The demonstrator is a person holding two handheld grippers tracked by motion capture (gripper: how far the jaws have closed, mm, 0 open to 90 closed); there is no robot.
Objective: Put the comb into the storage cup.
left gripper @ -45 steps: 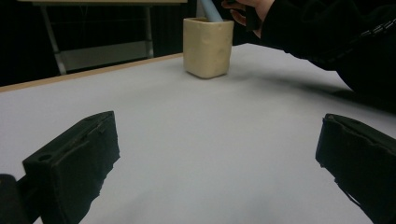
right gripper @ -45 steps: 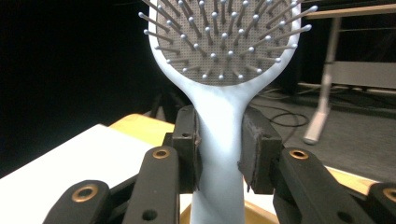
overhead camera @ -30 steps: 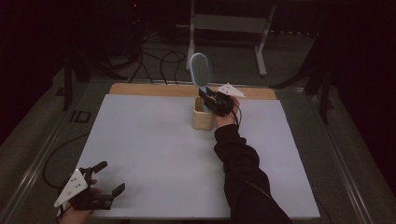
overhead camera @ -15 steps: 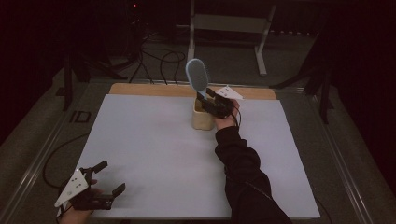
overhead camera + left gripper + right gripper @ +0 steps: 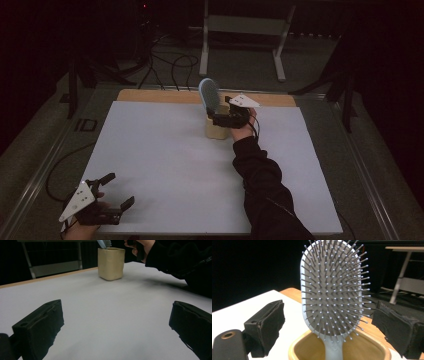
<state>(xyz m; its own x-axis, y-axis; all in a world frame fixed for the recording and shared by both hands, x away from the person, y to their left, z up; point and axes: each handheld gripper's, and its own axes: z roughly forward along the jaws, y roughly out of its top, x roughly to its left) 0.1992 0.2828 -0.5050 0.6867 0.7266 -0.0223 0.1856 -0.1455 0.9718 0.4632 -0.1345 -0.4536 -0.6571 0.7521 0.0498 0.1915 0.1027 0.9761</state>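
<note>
Hairbrush (image 5: 332,290) stands handle-down in cup (image 5: 218,129), bristle head up; both hand-held grippers gape apart

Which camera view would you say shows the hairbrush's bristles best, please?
The right gripper view: the hairbrush faces the camera, every bristle distinct, its handle down in the cup. The high view shows the brush small and edge-on; the left gripper view catches just a sliver above the cup's rim.

- I see a desk (image 5: 165,165) with a flat white top.
- A strip of light brown wood (image 5: 150,96) runs along its far edge.
- One small tan cup (image 5: 216,130) stands on the white top, near the far edge, about in the middle.
- From my left gripper view, the cup (image 5: 111,263) sits upright, well away across bare white desk.
</note>
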